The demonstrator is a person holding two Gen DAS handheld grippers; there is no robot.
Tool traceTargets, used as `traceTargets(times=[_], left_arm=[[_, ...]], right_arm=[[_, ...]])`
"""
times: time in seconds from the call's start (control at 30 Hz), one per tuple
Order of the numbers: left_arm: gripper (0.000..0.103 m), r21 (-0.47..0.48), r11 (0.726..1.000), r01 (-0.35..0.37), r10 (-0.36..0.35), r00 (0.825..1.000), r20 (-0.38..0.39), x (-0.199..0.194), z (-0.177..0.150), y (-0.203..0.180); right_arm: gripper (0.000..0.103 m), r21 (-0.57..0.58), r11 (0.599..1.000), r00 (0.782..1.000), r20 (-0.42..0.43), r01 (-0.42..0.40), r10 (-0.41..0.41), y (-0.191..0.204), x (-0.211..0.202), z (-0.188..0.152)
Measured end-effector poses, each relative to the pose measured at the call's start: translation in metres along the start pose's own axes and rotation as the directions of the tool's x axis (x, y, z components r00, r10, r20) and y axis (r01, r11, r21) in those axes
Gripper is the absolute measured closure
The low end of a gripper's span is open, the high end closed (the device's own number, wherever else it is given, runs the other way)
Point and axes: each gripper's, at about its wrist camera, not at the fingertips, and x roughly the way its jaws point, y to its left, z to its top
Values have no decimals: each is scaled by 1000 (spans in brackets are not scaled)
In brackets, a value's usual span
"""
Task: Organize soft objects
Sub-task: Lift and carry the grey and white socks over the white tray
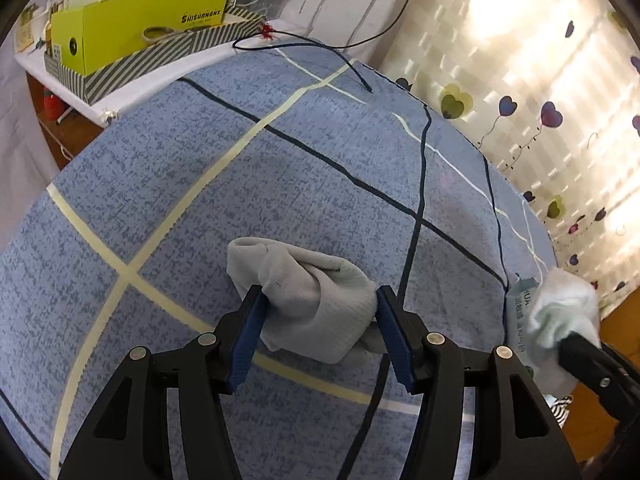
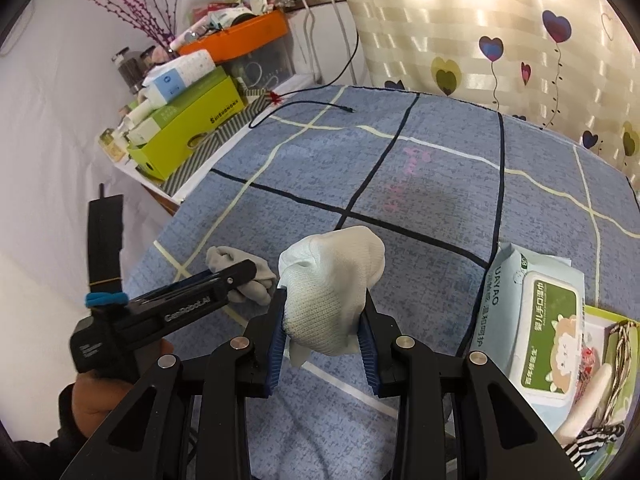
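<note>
At the far left a white side table [image 1: 132, 80] carries a striped tray [image 1: 160, 56] with a lime-green box [image 1: 132, 28] in it, and an orange bin [image 2: 240, 36] stands behind that, seen from the right wrist view. A thin black cable [image 1: 320, 46] trails from there onto the blue checked bedcover [image 1: 200, 184] that fills the middle of both views. On this cover lies a crumpled grey sock [image 1: 304, 300], sitting between the spread blue pads of the left gripper [image 1: 318, 320]; the jaws stand wide, and the left pad seems to brush the cloth while the right one is just beside it, so nothing is clamped. A person's hand [image 2: 108, 388] holds that gripper's handle low at the left of the right wrist view. Further right, the right gripper [image 2: 324, 316] has its pads pressed into a bunched white sock [image 2: 332, 292], which it carries clear of the bedcover. Right of it, at the cover's edge, lies a pack of wet wipes [image 2: 536, 328] with a green lid, and a heart-patterned curtain [image 2: 500, 32] hangs behind.
</note>
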Motion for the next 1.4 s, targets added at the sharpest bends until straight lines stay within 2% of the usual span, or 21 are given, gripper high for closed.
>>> traceTargets(times=[0.13, 0.27, 0.47, 0.73, 0.93, 1.4], left_arm=[[64, 16, 1000, 7, -8, 1000, 16, -6, -4, 0], [72, 32, 999, 34, -34, 999, 31, -19, -12, 1], [73, 87, 992, 93, -99, 993, 64, -49, -29, -7], [73, 192, 964, 184, -207, 972, 107, -103, -58, -34], [73, 270, 930, 248, -282, 955, 94, -126, -77, -65], [73, 409, 854, 322, -369, 929, 39, -144, -109, -130]], right_arm=[[72, -6, 1000, 1000, 27, -13, 14, 4, -14, -9], [72, -8, 1000, 998, 52, -21, 22, 7, -27, -18], [72, -4, 1000, 994, 106, -21, 21, 9, -54, -36], [72, 12, 1000, 983, 184, -10, 7, 7, -92, -71], [72, 24, 999, 971, 235, 29, -34, 2, -120, -98], [71, 95, 989, 943, 305, 113, -137, -26, -164, -145]])
